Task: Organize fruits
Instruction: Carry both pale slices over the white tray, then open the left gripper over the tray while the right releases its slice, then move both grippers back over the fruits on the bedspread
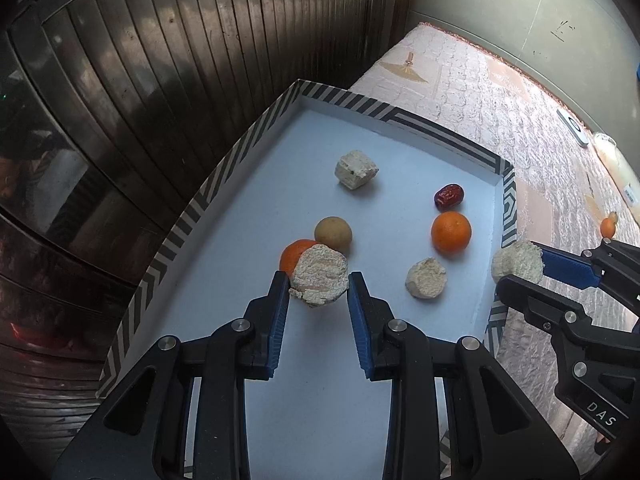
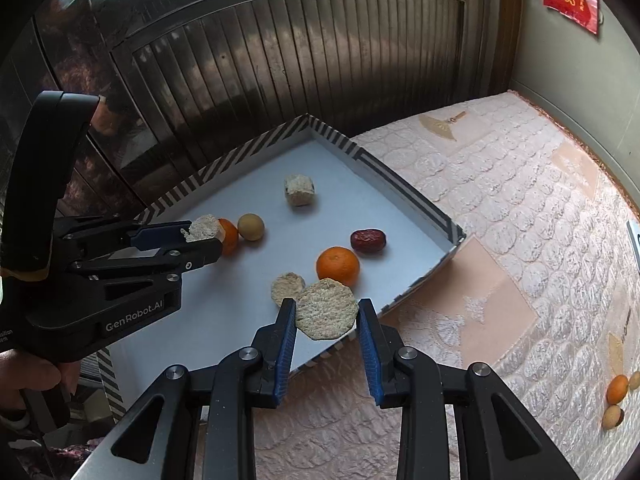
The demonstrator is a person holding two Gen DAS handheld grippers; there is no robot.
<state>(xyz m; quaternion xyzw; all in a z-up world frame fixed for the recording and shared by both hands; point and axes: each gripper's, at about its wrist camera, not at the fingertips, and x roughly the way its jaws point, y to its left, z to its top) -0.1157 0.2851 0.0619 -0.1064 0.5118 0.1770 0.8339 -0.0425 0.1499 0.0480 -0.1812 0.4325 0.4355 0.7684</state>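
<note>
Left tool [image 1: 319,279] clenched on a crumbly puffed cake [image 1: 319,280] above the striped-rim tray [image 1: 188,216]; right tool [image 2: 327,314] gripping another cake [image 2: 326,314] over the tray's near edge, beside an orange [image 2: 338,266].

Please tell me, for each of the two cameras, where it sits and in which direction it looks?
Left wrist: sits on the left gripper, looks down into the tray; its own fingers hold a crumbly cake; the right gripper shows.
Right wrist: sits on the right gripper, looks over the tray corner and bedspread; the left gripper and a hand show.
Shared: tray, orange, red date.
</note>
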